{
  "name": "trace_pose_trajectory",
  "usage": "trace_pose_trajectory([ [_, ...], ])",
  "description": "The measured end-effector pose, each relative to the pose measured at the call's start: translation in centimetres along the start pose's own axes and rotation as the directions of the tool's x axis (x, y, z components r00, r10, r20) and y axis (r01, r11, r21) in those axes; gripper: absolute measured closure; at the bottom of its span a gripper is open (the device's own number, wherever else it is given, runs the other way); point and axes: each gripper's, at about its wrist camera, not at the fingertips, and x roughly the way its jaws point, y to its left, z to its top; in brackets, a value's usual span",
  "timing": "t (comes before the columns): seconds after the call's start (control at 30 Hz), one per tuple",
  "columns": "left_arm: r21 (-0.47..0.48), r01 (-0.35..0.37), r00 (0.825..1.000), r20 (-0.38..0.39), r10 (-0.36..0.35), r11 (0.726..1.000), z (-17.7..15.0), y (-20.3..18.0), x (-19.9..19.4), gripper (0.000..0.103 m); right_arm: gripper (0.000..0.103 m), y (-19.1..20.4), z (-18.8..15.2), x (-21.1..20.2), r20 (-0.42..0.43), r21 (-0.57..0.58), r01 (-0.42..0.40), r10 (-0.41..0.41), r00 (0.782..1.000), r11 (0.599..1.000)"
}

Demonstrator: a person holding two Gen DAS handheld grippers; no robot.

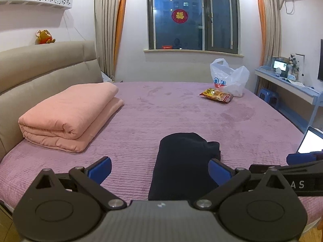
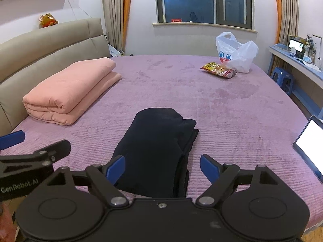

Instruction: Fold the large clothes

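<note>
Folded dark garment [image 1: 182, 165] is lying on the purple bedspread [image 1: 181, 111] near its front edge; we are holding our left gripper [image 1: 159, 168] and right gripper [image 2: 162, 168] wide apart above it, gripping nothing.

Bed [image 1: 181, 113] laid out below the window [image 1: 192, 18].
Folded garment [image 2: 157, 151] near the front edge; quilt [image 2: 68, 88] left by the headboard [image 2: 50, 40]; snack packet [image 2: 219, 70] before the bag [image 2: 236, 52], far right.

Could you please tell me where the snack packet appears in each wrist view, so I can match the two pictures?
Left wrist: snack packet, right of centre, on the far bed.
Right wrist: snack packet, right of centre, higher up.
Shared landmark: white bag touching it behind.
</note>
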Motion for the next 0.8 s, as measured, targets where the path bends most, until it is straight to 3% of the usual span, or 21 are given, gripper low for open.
trace_pose_trajectory([
  [0.33, 0.006, 0.009, 1.0, -0.011, -0.009, 1.0, -0.1, -0.6, 0.1, 0.0, 0.005, -0.9, -0.2, 0.2, -0.01, 0.024, -0.006, 0.006, 1.0, 1.0],
  [0.8, -0.063, 0.006, 0.999, -0.045, -0.009, 0.998, -0.2, 0.6, 0.4, 0.0, 0.005, -0.7, -0.4, 0.2, -0.005, -0.005, 0.02, -0.02, 1.0, 1.0],
])
